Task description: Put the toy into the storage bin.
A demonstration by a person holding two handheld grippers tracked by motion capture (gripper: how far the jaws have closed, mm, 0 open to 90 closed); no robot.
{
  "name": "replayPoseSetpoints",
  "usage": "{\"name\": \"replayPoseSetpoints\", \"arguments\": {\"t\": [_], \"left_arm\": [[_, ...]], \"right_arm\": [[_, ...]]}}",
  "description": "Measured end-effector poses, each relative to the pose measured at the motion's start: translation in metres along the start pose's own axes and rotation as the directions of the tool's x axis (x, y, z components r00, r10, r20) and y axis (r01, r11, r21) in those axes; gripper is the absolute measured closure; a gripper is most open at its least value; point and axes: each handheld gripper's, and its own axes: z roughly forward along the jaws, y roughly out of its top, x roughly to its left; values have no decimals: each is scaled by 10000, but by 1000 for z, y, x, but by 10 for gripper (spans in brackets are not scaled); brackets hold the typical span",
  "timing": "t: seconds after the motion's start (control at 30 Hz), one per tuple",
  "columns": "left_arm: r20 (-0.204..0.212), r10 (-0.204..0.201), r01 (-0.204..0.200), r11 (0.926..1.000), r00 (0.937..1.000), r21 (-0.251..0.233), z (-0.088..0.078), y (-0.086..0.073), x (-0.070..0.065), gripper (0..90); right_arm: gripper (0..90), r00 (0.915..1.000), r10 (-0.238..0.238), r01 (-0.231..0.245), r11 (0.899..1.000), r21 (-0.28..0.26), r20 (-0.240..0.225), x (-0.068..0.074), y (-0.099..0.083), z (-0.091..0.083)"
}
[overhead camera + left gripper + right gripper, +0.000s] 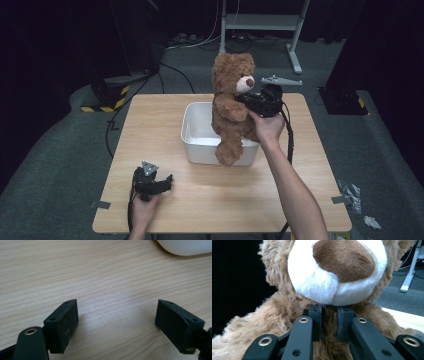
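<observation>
Table (165, 125) bare nr idle, wide-open left gripper (116, 322); right gripper (329, 323) pinches bear (230, 107) at chest fur over bin (192, 140): thin grip, bear may slip or tip bin.

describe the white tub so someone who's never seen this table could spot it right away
On the light wooden table, look just past the middle, toward the far edge. The white rectangular plastic tub sits there, open-topped with rounded corners. A brown plush teddy bear, held by the right gripper, hangs over its right side.
</observation>
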Motion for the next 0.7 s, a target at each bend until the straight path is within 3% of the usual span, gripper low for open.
{"name": "replayPoseSetpoints", "arguments": {"t": [0.7], "left_arm": [[-5,23,-23,10000,10000,16,0,0,0,188]], "right_arm": [[776,9998,-24,21,9999,131,173,-1,-5,5]]}}
